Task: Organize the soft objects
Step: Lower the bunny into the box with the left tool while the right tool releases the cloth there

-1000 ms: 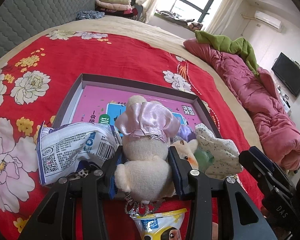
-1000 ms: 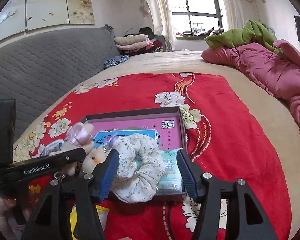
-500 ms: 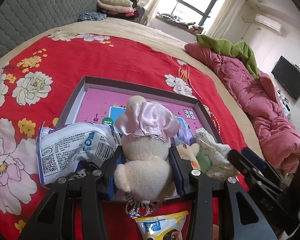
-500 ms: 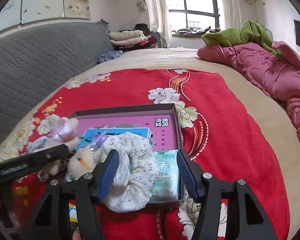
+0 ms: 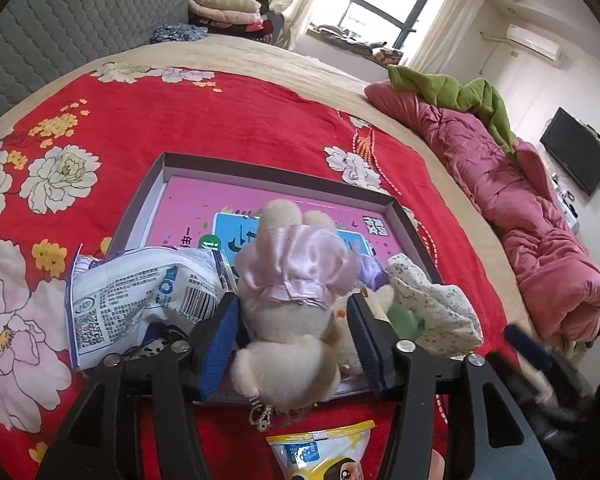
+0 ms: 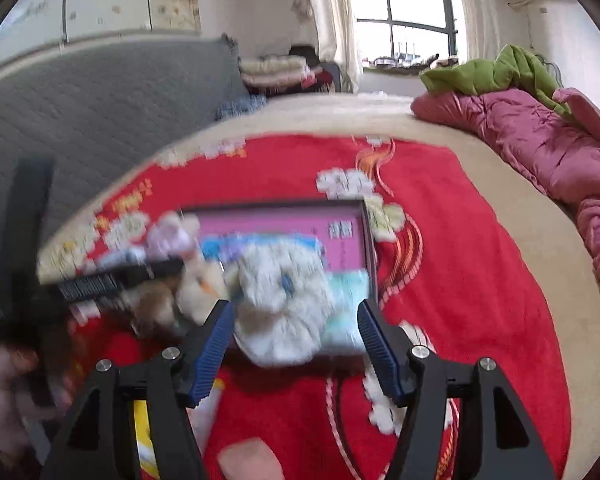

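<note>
While the left gripper (image 5: 294,340) still clamps the plush bunny (image 5: 288,304) over the near edge of the box (image 5: 148,184), the right gripper (image 6: 296,344), jaws wide and empty, has pulled back from the floral scrunchie (image 6: 280,296), its view now blurred. Lying lengthwise between the fingers, the bunny points its ears toward the far side. Left of it rests a white snack bag (image 5: 140,300). Beyond the red floral blanket (image 5: 220,120) lie a pink quilt (image 5: 520,208) and window (image 5: 380,8).

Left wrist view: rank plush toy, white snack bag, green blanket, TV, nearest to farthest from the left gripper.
1. Plush toy, between the left gripper fingers.
2. White snack bag, just left.
3. Green blanket, far right on the pink quilt.
4. TV, on the right wall; close to the blanket's rank.
</note>
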Tool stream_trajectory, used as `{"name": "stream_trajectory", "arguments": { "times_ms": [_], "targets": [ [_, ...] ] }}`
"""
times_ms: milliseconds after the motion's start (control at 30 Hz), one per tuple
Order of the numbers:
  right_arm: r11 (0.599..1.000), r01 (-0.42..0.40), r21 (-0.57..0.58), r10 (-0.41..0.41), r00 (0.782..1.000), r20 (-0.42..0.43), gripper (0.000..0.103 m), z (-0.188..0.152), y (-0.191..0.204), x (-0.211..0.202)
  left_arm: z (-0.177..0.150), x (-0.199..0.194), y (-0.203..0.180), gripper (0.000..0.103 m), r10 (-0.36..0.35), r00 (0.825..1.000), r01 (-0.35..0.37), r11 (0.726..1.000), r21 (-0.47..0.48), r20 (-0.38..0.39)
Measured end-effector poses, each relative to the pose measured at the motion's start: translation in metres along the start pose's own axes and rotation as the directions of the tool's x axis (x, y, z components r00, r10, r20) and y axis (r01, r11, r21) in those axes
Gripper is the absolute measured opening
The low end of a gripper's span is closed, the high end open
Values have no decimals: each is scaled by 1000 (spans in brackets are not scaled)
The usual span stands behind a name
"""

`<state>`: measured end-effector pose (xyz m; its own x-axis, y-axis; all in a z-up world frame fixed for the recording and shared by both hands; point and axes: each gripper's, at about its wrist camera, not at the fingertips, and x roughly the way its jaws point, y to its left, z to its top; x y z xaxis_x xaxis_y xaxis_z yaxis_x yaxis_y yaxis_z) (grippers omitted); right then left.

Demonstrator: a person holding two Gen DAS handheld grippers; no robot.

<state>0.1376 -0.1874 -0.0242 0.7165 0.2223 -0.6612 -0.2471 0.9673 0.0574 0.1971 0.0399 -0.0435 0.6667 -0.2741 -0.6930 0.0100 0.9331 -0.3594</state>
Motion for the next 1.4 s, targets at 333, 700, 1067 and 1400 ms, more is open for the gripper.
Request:
{"name": "stream_trajectory", "arguments": {
  "times_ms": [333, 700, 1067, 1400],
  "targets": [
    [992, 120, -50, -123, 990, -67, 64, -4, -6, 44, -2, -4, -3, 60, -1, 1000, 1, 1000, 14, 0],
    [984, 173, -45, -176, 981, -76, 64, 6, -13, 70, -2, -6, -4, 62, -6, 1000, 6, 1000, 22, 5],
    [991, 136, -4, -136, 991, -20, 64, 18, -16, 46, 1, -14, -7, 65, -6, 1000, 5, 999, 34, 24],
    [996, 91, 5, -91, 996, 25, 64, 24, -12, 21, 2, -27, -12, 66, -2, 999, 0, 999, 50, 42]
  ]
}}
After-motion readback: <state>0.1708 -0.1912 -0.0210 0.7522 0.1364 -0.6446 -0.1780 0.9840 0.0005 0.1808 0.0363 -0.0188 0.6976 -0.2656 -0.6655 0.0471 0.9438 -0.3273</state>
